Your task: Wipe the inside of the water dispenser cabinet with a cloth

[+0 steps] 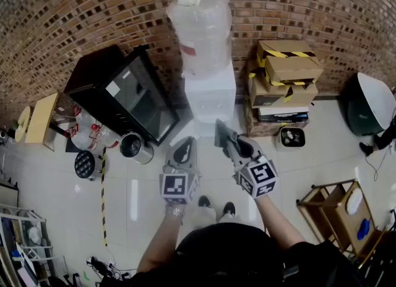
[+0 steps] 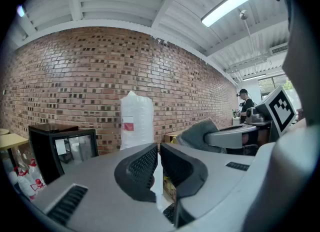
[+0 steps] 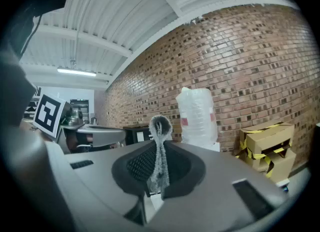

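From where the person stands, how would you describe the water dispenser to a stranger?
Look along the brick wall ahead. Between the black glass-door cabinet and the stacked cardboard boxes stands the water dispenser. It alone is a white box carrying a big clear bottle on top.

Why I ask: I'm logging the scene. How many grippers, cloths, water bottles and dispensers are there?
Grippers: 2, left gripper and right gripper
Cloth: 1
Bottle: 1
Dispenser: 1
Total: 5
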Demonstrator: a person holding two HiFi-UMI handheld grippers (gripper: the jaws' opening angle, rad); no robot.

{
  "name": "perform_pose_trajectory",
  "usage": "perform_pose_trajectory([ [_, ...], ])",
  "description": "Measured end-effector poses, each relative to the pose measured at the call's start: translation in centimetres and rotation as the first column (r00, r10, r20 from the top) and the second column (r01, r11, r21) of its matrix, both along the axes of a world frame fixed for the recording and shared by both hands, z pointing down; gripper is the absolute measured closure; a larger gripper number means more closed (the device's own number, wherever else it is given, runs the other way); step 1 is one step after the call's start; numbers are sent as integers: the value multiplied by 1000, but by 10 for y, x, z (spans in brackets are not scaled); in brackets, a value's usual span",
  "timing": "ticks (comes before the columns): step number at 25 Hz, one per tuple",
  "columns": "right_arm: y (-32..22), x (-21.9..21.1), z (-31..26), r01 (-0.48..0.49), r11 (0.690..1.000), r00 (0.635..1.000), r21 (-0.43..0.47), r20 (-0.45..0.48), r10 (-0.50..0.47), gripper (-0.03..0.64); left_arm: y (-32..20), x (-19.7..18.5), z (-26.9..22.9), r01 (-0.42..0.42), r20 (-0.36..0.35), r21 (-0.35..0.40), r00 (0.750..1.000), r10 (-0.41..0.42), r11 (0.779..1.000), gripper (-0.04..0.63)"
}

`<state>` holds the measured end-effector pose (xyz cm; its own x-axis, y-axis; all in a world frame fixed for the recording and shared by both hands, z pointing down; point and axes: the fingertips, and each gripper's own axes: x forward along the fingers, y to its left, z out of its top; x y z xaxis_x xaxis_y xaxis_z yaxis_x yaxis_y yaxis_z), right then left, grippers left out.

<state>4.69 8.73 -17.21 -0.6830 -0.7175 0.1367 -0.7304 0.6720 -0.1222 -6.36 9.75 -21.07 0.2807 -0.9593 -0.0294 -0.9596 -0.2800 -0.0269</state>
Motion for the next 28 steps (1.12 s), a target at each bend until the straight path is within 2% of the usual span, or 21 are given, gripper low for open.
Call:
perform_pose_trajectory([
  [4,-19,-7,15,-2,1000,1000,-20,-26,2,592,-17,-9,18,-10,-10,-41,1000,9,999,575],
  [11,-80,-39,22,-40,999,997,-20,-64,38,592,-81,-44,31,-39,-23,-33,999,38,999,575],
  [14,-109,-54,31,-54,998,995,-17,-87,52,592,-113,-53,45,-52,-43,-55,998,50,997,575],
  [19,-158,-61,57,-63,998,993,-18,-101,61,592,-156,-49,82,-78,-39,-109,996,74,991,575],
  [23,-191,-55,90,-84,994,993,-69,-86,78,592,-184,-41,114,-62,-15,-123,998,60,991,575],
  [28,-205,-45,118,-91,991,993,-94,-89,83,592,-201,-34,131,-48,-54,-130,998,41,990,577],
])
